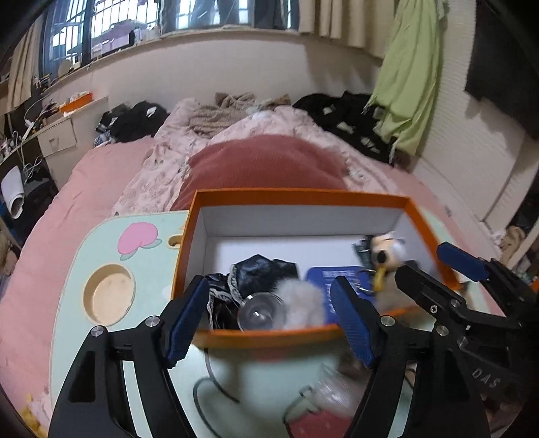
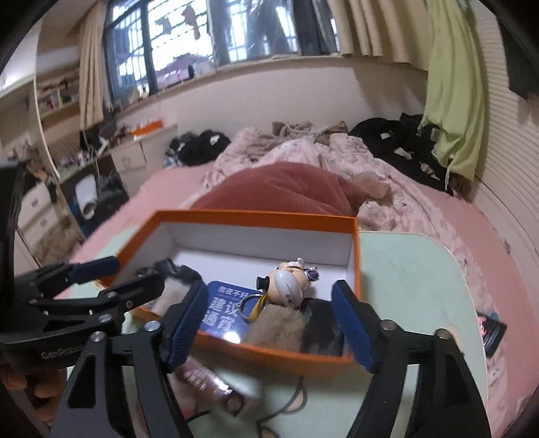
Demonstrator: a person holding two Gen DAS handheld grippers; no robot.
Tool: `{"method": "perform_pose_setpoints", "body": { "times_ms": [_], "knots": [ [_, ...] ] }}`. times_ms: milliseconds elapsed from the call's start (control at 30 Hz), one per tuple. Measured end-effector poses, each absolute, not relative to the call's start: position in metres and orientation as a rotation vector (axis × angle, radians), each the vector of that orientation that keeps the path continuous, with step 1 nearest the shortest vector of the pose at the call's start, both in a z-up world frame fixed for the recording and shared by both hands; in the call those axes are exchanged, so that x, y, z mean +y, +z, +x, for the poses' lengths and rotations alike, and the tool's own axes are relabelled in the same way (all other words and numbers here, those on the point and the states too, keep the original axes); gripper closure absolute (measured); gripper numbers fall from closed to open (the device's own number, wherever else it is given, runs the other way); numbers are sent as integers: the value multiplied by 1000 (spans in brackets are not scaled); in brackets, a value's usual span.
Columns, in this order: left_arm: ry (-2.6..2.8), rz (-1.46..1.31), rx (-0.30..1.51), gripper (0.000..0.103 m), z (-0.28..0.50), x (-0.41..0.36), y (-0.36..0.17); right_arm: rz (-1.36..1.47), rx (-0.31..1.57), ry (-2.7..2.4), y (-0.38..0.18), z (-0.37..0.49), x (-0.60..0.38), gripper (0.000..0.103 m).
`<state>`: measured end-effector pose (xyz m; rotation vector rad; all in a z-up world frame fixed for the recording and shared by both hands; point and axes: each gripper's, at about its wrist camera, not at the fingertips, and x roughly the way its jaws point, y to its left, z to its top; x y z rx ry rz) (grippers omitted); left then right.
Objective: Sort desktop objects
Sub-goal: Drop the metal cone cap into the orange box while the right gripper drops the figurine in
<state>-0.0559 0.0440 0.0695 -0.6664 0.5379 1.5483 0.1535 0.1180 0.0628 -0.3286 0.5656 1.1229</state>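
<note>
Not much to read here. The black body of the left gripper (image 2: 111, 286), just left of the orange box (image 2: 235, 347), has "GenRobot" printed on it, cut off at the end. Inside the box there's a blue card (image 2: 222, 313) with big white Chinese characters, "建议" plus a couple more I can't make out. Some letters on the right gripper (image 1: 427, 266) look like "DAS", blurry.

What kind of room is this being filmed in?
Most likely a lived-in bedroom. A bed with pink sheets and a rumpled quilt fills the view, clothes lie heaped on it, and curtains hang at a wide window. The sorting happens on a small lap table set on the bed.
</note>
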Motion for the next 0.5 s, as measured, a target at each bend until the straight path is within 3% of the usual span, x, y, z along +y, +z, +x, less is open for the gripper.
{"method": "perform_pose_setpoints", "body": {
  "times_ms": [100, 500],
  "knots": [
    [1536, -634, 559, 20, -48, 20, 77, -312, 563, 1144, 73, 141, 95, 16],
    [1445, -698, 811, 20, -17, -52, 7, -528, 680, 1122, 0, 94, 24, 15]
  ]
}}
